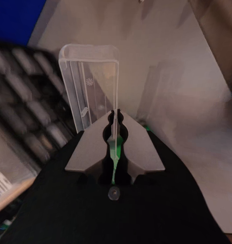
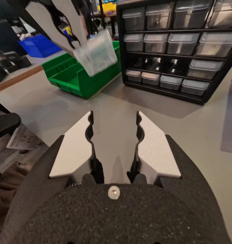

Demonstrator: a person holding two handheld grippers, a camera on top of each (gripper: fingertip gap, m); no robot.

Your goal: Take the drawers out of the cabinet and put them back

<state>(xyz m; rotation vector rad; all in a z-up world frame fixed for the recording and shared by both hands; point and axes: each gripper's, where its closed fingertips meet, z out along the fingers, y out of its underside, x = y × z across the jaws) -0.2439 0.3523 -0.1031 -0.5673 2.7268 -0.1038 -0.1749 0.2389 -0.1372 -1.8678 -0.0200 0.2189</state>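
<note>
My left gripper [image 1: 115, 111] is shut on the thin wall of a clear plastic drawer [image 1: 91, 84] and holds it in the air. In the right wrist view the same drawer [image 2: 98, 54] hangs tilted from the left gripper's fingers [image 2: 68, 35] over a green bin [image 2: 75, 77]. The black cabinet [image 2: 178, 52] stands at the back right, with several clear drawers in it and three empty slots [image 2: 156, 63] in its third row. The cabinet also shows blurred in the left wrist view [image 1: 27, 99]. My right gripper [image 2: 114, 114] is open and empty above the grey table [image 2: 112, 105].
A blue bin [image 2: 39, 45] sits behind the green one. A printed sheet [image 2: 19, 140] lies on the floor at the left past the table edge. A faint pale sheet [image 2: 230, 116] lies on the table at the right edge.
</note>
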